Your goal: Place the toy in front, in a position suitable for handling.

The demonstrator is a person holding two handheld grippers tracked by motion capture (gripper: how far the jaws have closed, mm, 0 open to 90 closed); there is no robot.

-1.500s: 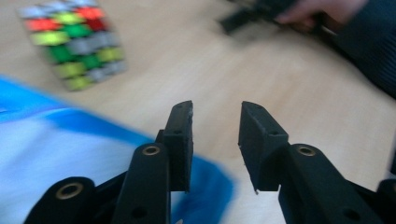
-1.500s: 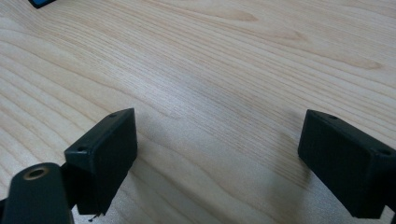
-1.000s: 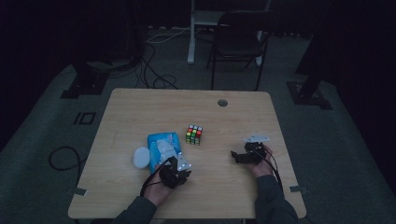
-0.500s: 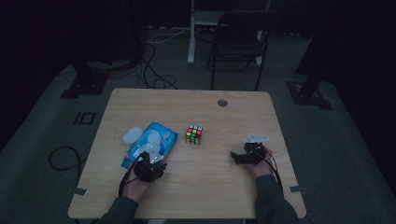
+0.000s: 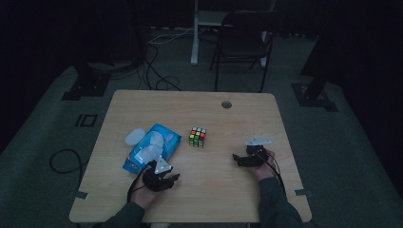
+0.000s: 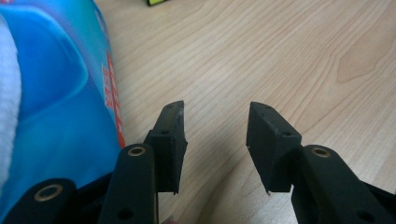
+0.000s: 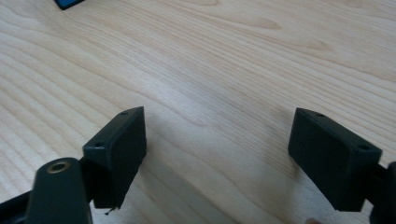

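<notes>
A blue pack of wipes (image 5: pixel 153 145) lies at the table's left, with white tissue (image 5: pixel 147 151) showing on top and a white piece (image 5: pixel 135 137) beside its far left edge. My left gripper (image 5: pixel 170 176) rests just near of the pack; its jaws have just been opening. In the left gripper view it (image 6: pixel 215 121) stands open with only bare wood between the jaws, the pack (image 6: pixel 56 107) at its left. My right gripper (image 5: pixel 236 159) lies at the right and points left. Its jaws (image 7: pixel 219 126) have just been closing, still wide apart with nothing between them.
A colourful puzzle cube (image 5: pixel 197 137) stands mid-table between the two hands. The wooden table (image 5: pixel 166 104) has a round cable hole (image 5: pixel 226 104) near its far edge. A dark chair (image 5: pixel 242 45) and cables on the floor lie beyond the table.
My left hand swung left to the pack's near corner, then came back a little to the right. The pack now lies slightly farther left and turned. The right hand has stayed put.
</notes>
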